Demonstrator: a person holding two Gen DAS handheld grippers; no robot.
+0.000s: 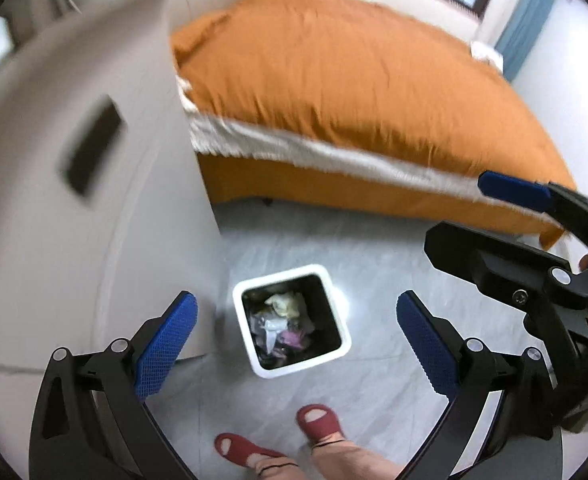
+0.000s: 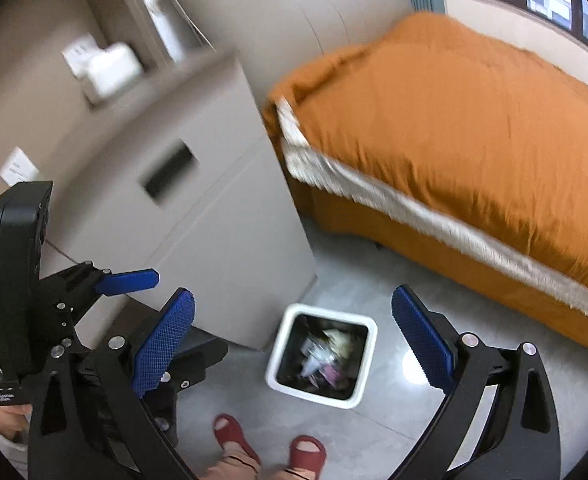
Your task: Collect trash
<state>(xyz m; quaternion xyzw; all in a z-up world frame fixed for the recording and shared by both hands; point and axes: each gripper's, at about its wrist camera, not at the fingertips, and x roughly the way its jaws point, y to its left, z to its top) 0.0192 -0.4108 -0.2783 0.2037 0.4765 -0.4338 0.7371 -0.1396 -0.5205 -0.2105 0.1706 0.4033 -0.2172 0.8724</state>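
On floor: one trash bin (image 1: 291,322) | two grippers' jaws wide, empty

Left tongs (image 1: 296,338) and right tongs (image 2: 294,336) both gape wide, empty.

Bin (image 1: 344,322) smooth white plastic; bedcover (image 1: 354,80) matt orange cloth; floor (image 1: 374,380) glossy grey stone-look tile.
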